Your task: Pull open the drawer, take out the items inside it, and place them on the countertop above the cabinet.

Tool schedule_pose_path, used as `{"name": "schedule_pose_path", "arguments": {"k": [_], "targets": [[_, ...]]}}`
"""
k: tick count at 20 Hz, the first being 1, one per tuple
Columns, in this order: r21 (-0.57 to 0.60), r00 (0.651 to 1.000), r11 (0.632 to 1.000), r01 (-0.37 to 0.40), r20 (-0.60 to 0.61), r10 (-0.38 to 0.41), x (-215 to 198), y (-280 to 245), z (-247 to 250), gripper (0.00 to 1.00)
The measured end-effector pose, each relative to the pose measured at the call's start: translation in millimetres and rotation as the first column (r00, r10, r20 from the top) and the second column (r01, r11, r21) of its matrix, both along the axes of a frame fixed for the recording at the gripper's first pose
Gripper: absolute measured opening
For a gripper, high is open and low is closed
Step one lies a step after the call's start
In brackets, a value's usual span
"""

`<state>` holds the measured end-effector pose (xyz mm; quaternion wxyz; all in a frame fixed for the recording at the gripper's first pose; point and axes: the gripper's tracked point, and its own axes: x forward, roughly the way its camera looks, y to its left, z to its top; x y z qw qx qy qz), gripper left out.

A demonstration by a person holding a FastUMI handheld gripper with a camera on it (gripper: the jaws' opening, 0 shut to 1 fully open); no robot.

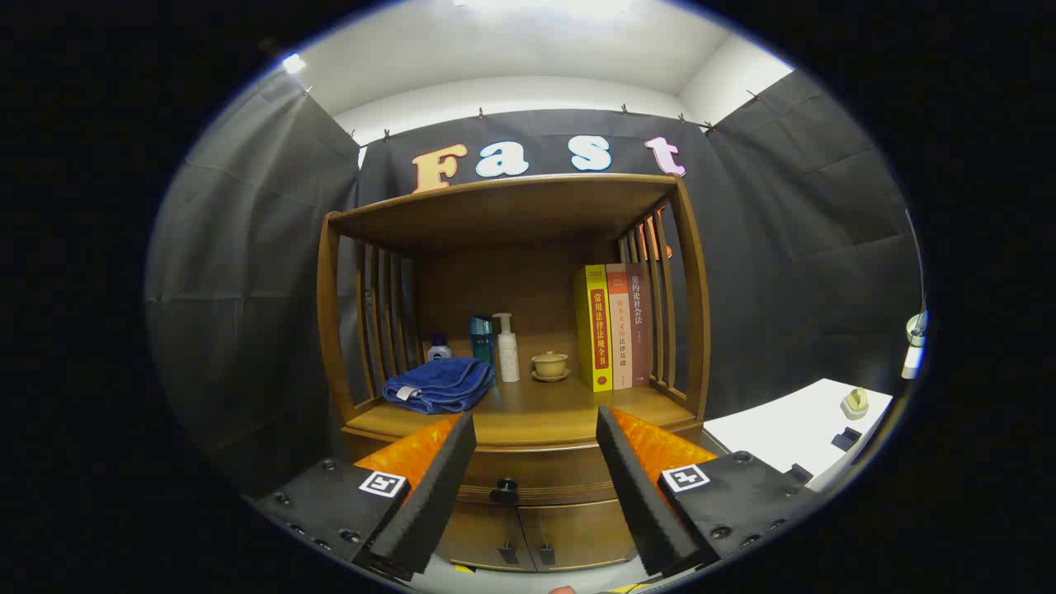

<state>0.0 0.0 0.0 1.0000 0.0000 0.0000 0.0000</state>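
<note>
gripper (pixel 536 429): fingers spread wide, nothing between the foam pads, nothing held; it hovers in front of the cabinet, apart from it.
left finger (pixel 429 495): black foam pad on an orange body, its tip level with the front edge of the countertop.
right finger (pixel 639 491): same build, its tip also at the countertop's front edge, nearer the right corner.
drawer (pixel 528 472): shut, flush with the cabinet front, just under the countertop; it shows in the gap between the two fingers, beyond them.
drawer knob (pixel 505 491): dark, at the middle of the drawer front, between the fingers and closer to the left one, not touched.
items inside: hidden by the closed drawer front, cannot tell what they are.
cabinet (pixel 697 330): wooden, slatted sides, a roof board on top.
cabinet doors (pixel 528 536): two small doors below the drawer, both shut, dark handles meeting near the middle.
countertop (pixel 544 408): bare along its front edge.
blue towel (pixel 437 384): folded, at the countertop's left side.
bottles (pixel 505 346): a white pump bottle, a teal one just beside it, a small one behind the towel, all toward the back.
teacup (pixel 549 365): on a saucer, near the back centre.
books (pixel 615 326): three, upright, against the right slats.
white table (pixel 792 429): to the right of the cabinet, small objects on its far corner.
</note>
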Motion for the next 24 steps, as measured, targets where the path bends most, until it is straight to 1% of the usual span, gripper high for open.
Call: {"name": "schedule_pose_path", "arguments": {"k": [10, 18, 24], "targets": [[0.010, 1.000, 1.000, -0.003, 0.001, 0.003, -2, 0, 1, 0.97], [-0.019, 1.000, 1.000, -0.003, 0.007, 0.003, -3, 0, 4, 0.97], [-0.019, 0.999, 1.000, -0.010, -0.038, 0.010, 2, 6, -15, 0.97]]}}
